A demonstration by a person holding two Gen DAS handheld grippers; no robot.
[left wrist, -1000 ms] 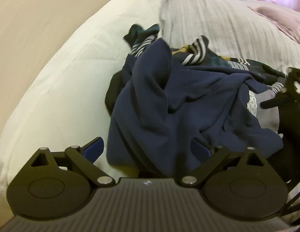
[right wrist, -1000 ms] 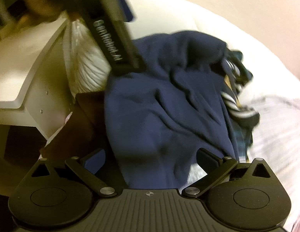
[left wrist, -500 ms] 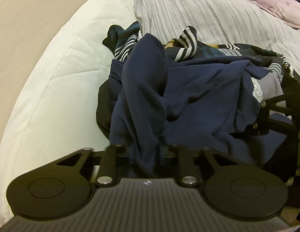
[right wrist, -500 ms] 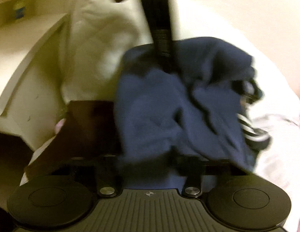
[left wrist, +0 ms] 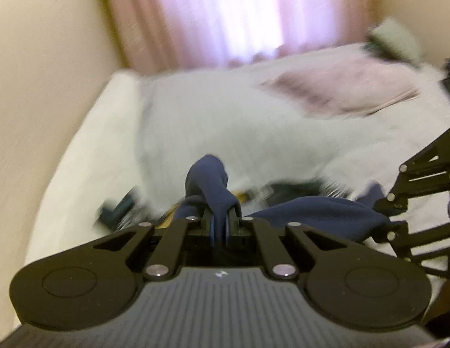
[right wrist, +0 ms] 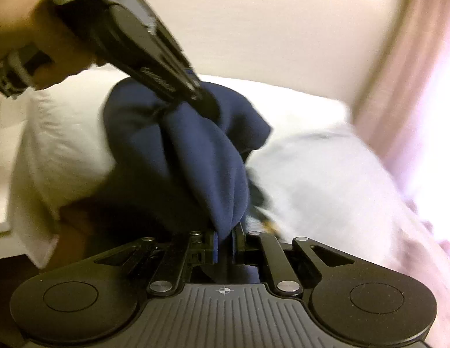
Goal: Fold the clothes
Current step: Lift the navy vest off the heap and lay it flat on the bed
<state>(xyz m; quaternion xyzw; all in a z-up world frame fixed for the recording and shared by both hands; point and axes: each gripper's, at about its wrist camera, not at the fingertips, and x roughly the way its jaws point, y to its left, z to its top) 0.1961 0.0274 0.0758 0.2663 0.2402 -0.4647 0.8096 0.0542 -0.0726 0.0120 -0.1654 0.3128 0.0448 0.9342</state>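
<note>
Between the fingers of the left tool [left wrist: 220,226], a bunched fold of the navy garment [left wrist: 312,214] is pinched tight, the jaws drawn almost fully together with only cloth between them. A knob of navy fabric pokes up just past the fingertips, and the rest of the garment trails off to the right toward the right tool [left wrist: 422,191], whose black linkage shows at that side of the left wrist view. The right tool [right wrist: 224,246] is likewise clamped nearly closed on another part of the same navy garment [right wrist: 190,150], which rises from its jaws in a thick drape up to the left tool [right wrist: 155,66], so the cloth hangs stretched between the two. A hand [right wrist: 30,29] grips the left tool's handle at the upper left of the right wrist view. Under the garment, blurred striped and dark clothes [left wrist: 120,208] lie on the bed [left wrist: 225,121], near its white pillow [left wrist: 88,156] along the wall-side edge. A pinkish cloth [left wrist: 341,92] lies farther up the bed, toward the curtain [left wrist: 225,14].
</note>
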